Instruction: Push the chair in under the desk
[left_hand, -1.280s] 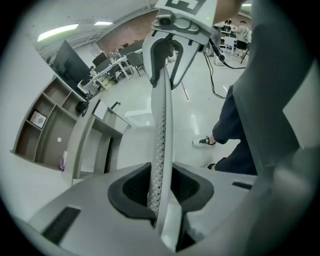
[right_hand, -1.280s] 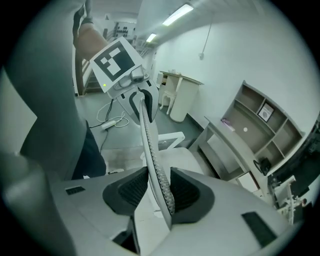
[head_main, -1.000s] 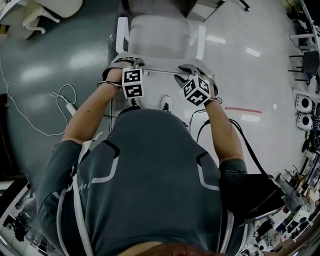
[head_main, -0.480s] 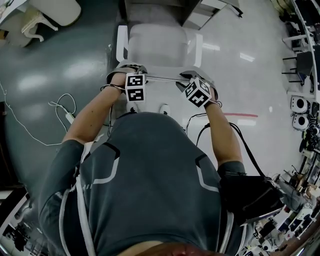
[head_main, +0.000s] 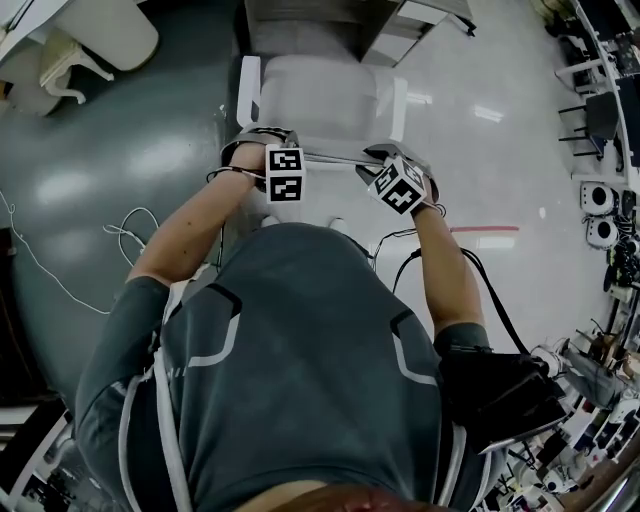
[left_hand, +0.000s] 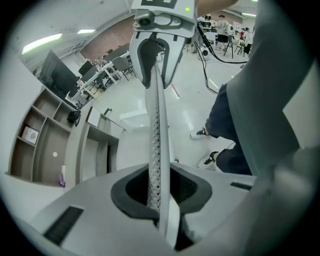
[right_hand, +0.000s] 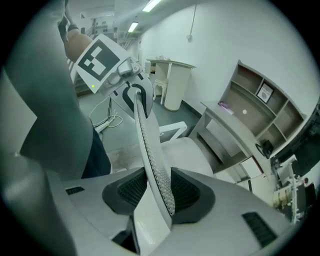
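Observation:
The white chair's seat (head_main: 318, 95) points at the desk (head_main: 300, 18), whose edge is just over the seat's front. Both grippers hold the top edge of the chair's mesh backrest (head_main: 330, 157). My left gripper (head_main: 260, 140) has that edge (left_hand: 155, 125) between its pads (left_hand: 160, 200); its jaws are opening slightly but still touch it. My right gripper (head_main: 388, 153) is shut on the same edge (right_hand: 147, 145), with its pads (right_hand: 155, 195) on both faces. Each gripper view shows the other gripper at the backrest's far end.
A white cable and power strip (head_main: 135, 225) lie on the floor at the left. White furniture (head_main: 90, 35) stands at the far left. A red tape line (head_main: 485, 229) marks the floor at the right. Shelves (left_hand: 35, 135) sit beside the desk. My shoes (left_hand: 202, 133) stand behind the chair.
The chair and both grippers have moved forward toward the desk, and the person has stepped after them. Both grippers stay on the backrest.

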